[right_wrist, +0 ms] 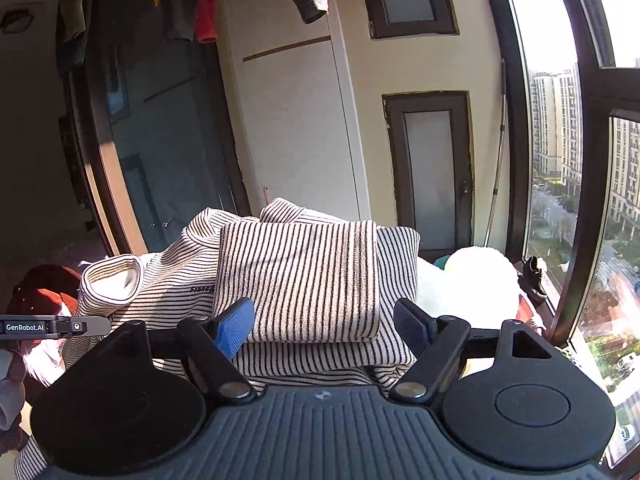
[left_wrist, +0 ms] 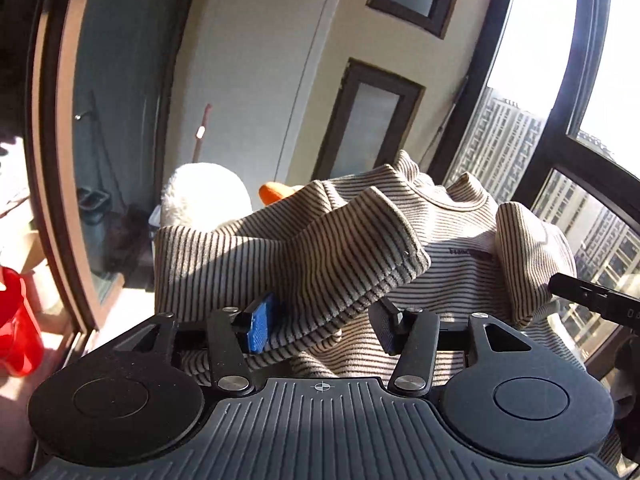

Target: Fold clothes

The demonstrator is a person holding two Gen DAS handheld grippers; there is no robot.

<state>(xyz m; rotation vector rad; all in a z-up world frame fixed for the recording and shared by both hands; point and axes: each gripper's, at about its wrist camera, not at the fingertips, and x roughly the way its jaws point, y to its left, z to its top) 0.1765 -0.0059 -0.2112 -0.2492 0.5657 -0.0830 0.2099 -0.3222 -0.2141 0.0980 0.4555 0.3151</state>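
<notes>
A cream sweater with thin dark stripes lies spread in front of both grippers. In the left wrist view one sleeve is folded across its body. The cuff end of that sleeve lies between the fingers of my left gripper, which stand apart and open. In the right wrist view the sweater shows its collar at the left and a folded sleeve panel on top. My right gripper is open wide, with its blue pads either side of that panel's near edge.
A white plush toy with an orange beak sits behind the sweater. There is a red container at the left, a tall window at the right with a black shoe on its sill, and clothes hanging overhead.
</notes>
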